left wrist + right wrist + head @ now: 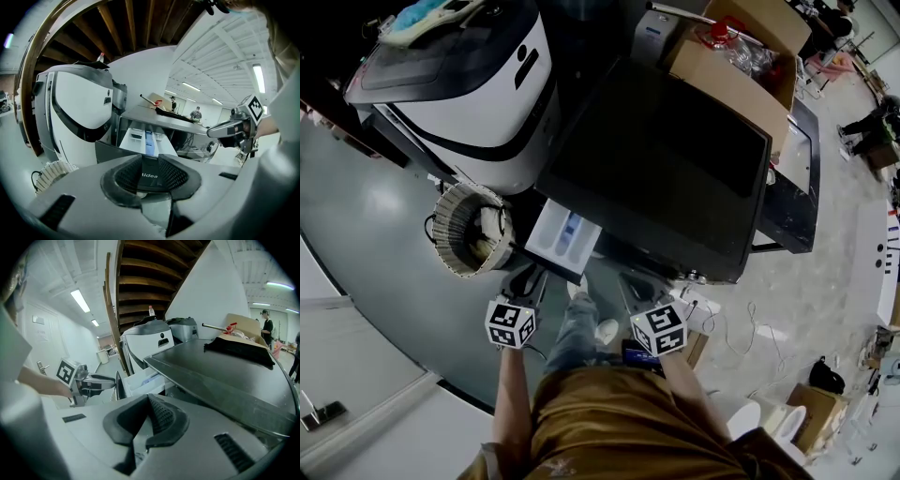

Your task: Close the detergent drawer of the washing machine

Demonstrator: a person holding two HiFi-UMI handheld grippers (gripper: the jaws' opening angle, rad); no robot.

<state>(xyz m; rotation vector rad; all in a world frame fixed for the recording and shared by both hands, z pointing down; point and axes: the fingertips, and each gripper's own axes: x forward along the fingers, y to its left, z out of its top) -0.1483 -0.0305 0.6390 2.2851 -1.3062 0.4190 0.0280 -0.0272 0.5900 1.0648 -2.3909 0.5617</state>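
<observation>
Head view: the detergent drawer sticks out of the washing machine, with the left gripper right at its front and the right gripper beside it.

Left gripper view: jaws slightly apart, holding nothing, the drawer's dark front panel showing in the gap. Contact is unclear.

Right gripper view: jaws together, empty, and the drawer is ahead.

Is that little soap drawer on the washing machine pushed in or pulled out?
Pulled out. The detergent drawer juts from the front of the washing machine, and the head view looks down into its open white compartments.
</observation>
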